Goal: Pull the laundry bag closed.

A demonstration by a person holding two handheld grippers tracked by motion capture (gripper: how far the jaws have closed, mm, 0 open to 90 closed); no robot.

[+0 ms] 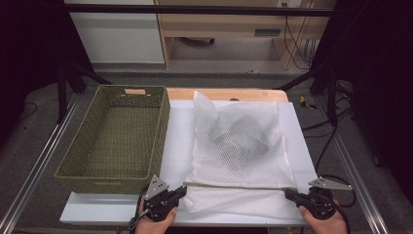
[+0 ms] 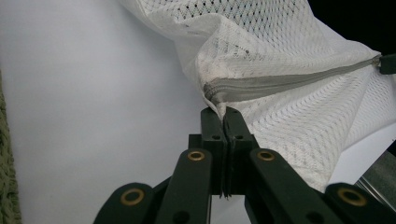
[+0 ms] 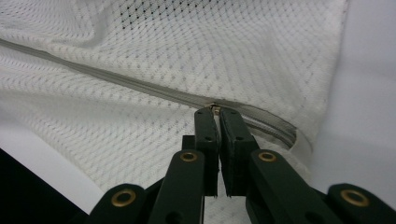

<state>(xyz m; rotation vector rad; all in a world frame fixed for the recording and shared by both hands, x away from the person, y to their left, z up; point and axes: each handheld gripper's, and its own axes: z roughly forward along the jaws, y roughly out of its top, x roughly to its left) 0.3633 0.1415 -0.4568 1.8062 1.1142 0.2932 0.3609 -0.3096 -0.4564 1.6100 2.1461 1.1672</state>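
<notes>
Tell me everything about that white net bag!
The white mesh bag lies flat on the white table, beside a green woven basket. Something dark shows through its holey fabric. A grey zipper runs across its near end, zipped shut along the stretch that shows. The left gripper pinches the zipper's left end, and the right gripper pinches the metal pull.

Grey carpet floor (image 1: 229, 78), pale wooden desk (image 1: 219, 24), white cabinet (image 1: 117, 36), dark curtains (image 1: 29, 44)

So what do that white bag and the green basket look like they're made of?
White zippered mesh bag: looks like soft synthetic netting, matte, with open holes showing dark contents and a grey zipper. Green rectangular basket: seemingly woven fibre or cord, with a coarse matte weave.
</notes>
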